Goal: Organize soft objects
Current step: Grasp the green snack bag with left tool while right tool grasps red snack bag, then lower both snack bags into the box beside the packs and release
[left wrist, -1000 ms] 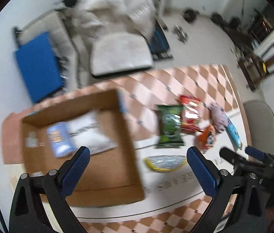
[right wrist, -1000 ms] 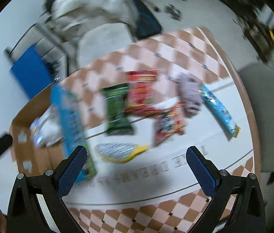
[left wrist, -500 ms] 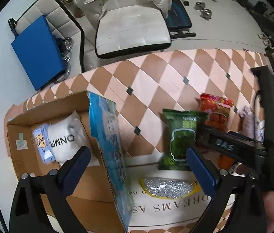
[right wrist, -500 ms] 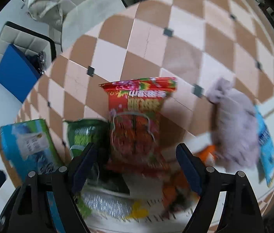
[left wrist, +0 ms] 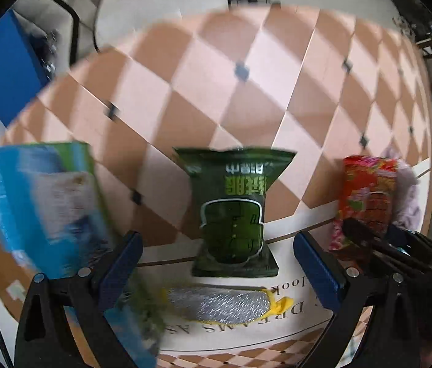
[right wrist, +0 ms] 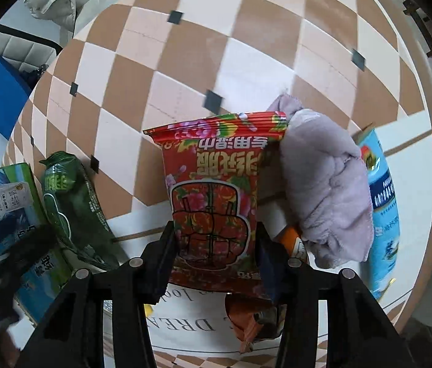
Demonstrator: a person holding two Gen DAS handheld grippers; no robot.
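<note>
My right gripper (right wrist: 214, 245) is shut on the near end of a red flowered soft pack (right wrist: 216, 190); the pack also shows in the left wrist view (left wrist: 366, 193). My left gripper (left wrist: 216, 260) is open, its jaws wide on either side of a dark green soft pack (left wrist: 234, 214) lying on the table; that pack also shows in the right wrist view (right wrist: 72, 205). A silver and yellow packet (left wrist: 222, 303) lies just in front of the green pack. A lilac plush cloth (right wrist: 326, 190) lies against the red pack's right side.
A cardboard box with a blue printed flap (left wrist: 47, 202) stands at the left. A light blue packet (right wrist: 381, 208) lies right of the plush cloth. An orange packet (right wrist: 252, 316) lies under the red pack. The checkered table (right wrist: 216, 61) stretches beyond.
Both grippers have come down close to the packs. My right gripper has closed on the red pack. My left gripper has centred on the green pack and stays open.
</note>
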